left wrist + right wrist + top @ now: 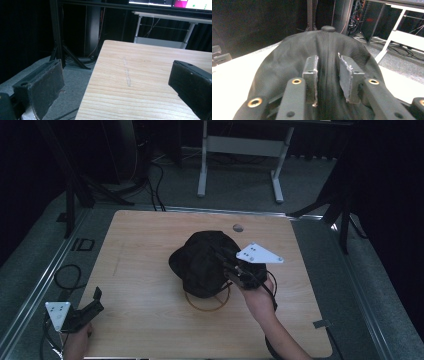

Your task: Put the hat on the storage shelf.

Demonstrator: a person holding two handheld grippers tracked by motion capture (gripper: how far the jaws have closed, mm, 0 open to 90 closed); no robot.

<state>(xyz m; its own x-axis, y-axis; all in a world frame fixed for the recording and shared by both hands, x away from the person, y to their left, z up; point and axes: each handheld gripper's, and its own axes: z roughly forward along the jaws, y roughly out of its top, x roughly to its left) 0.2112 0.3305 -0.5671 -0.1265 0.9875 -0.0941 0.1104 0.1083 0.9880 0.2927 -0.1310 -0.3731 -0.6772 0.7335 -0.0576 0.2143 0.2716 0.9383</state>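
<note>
At the near left corner of the wooden table [150,320], the left gripper [92,304] is held low in the person's left hand [77,340], its jaws spread wide with nothing between them; in the left gripper view they frame bare wood grain and the table's left edge, one jaw hanging out over the grey floor [72,82]. Toward the middle of the table lies a black cap [202,262], its long axis running from the far side toward the near side; which end is the front cannot be told from the high view. A thin tan ring [207,304] peeks out from under the cap's near edge. The right gripper [328,75], held in the right hand [257,297], reaches onto the cap from the near right, its jaws drawn close and pinching a ridge of the black fabric, with the crown button [328,28] just beyond. The room is dim: a white-legged table frame [240,150] stands past the far edge, and black cables [155,185] trail over the floor.
</note>
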